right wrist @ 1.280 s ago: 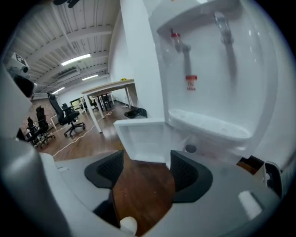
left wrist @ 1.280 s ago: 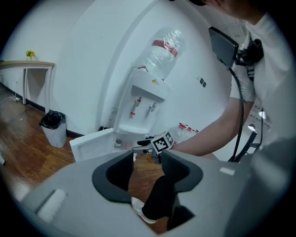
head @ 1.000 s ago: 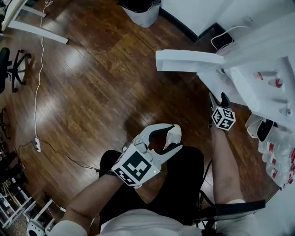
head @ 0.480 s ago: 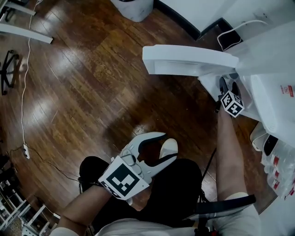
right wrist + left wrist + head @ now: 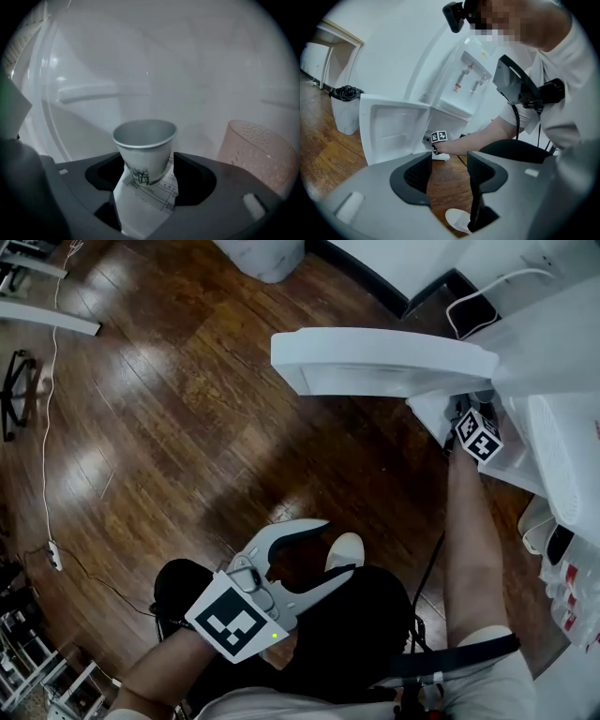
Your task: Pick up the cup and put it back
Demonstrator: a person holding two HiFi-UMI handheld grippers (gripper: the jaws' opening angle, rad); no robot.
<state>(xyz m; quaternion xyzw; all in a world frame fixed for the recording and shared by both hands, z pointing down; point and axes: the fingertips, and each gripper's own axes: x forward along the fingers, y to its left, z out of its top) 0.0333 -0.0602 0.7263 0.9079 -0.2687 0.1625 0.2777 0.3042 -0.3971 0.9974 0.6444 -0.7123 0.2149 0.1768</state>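
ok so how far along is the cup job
Done: the dispenser's cabinet door stands open and the right gripper is inside. In hand: its jaws are closing on the upright paper cup, beside a pink tumbler. Left: setting the cup back and letting go. Whether it has been lifted yet, I can't tell. The left gripper is open and empty.

Dark wood floor (image 5: 187, 427), white wall (image 5: 393, 56), lined bin (image 5: 344, 117)

Open white door (image 5: 375, 362); pinkish tumbler (image 5: 260, 154), perhaps plastic.
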